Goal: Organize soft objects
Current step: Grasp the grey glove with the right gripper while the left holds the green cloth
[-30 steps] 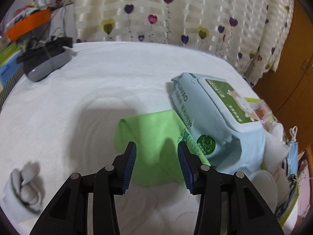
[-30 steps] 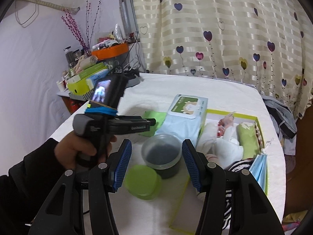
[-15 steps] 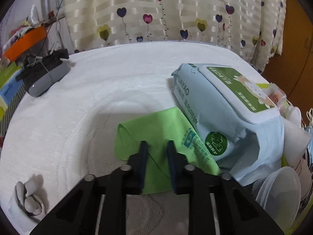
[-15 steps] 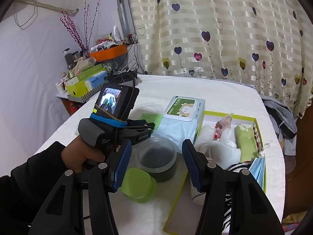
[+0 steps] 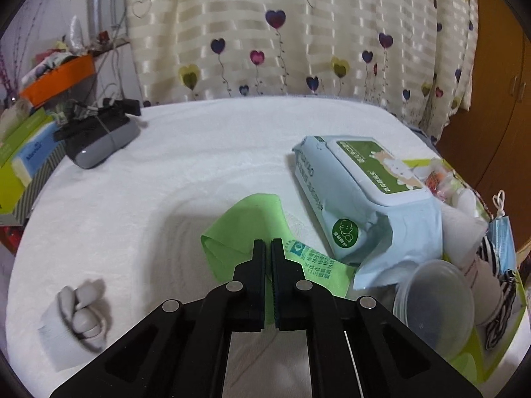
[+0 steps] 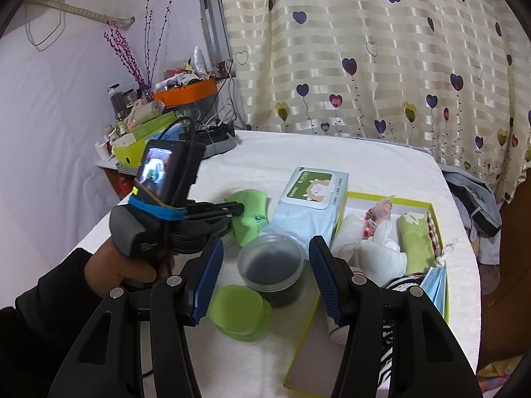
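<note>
Two black fingers of the left gripper [image 5: 268,248], at lower centre of the left wrist view, are pressed together on the green cloth [image 5: 245,225], beside the wipes pack [image 5: 358,199]. In the right wrist view, the right gripper [image 6: 265,272] at the bottom stands wide open and holds nothing, above the clear container [image 6: 270,265]; the cloth [image 6: 250,214] is at centre-left.

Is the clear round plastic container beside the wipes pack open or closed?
Open. The clear round plastic container has no lid on; its dark inside shows from above, and a round green lid lies beside it.
</note>
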The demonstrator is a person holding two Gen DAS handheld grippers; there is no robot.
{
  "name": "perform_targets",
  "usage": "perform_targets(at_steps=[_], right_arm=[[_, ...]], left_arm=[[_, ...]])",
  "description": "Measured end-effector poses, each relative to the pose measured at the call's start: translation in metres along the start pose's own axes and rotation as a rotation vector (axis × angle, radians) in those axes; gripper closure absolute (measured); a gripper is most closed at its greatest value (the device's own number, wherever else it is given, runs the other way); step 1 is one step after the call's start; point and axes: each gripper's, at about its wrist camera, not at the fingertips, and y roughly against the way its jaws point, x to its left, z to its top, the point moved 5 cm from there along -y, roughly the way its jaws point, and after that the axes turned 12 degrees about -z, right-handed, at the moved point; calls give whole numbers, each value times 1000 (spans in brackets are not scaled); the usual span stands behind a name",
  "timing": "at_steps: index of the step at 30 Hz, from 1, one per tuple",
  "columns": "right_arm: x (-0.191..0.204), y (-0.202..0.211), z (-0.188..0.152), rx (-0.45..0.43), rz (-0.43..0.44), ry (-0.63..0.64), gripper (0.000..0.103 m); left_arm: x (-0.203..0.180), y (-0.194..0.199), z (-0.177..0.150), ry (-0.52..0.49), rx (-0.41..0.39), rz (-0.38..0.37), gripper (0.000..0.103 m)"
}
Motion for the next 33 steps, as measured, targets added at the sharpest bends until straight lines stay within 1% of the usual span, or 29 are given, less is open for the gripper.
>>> perform_targets(at_steps=[7, 16, 20, 22, 24, 27, 33], right_arm=[[13, 5, -2, -2, 13, 18, 48], [32, -3, -5, 19, 34, 32, 48], [54, -14, -5, 34, 67, 68, 48], [65, -22, -5, 46, 88, 81, 48], [76, -29, -4, 58, 110, 87, 48], [96, -44, -3, 84, 139, 98, 48], [138, -81, 0, 143, 210, 91, 48]], left_arm=[[11, 38, -6, 45, -62, -7, 99], [36, 110, -29, 130, -167, -62, 99], [52, 141, -43, 160, -210, -43, 99], [61, 154, -50, 172, -228, -20, 99], [68, 163, -58, 181, -235, -6, 99], [84, 172, -72, 207, -235, 36, 99], [123, 192, -94, 282, -256, 102, 99]])
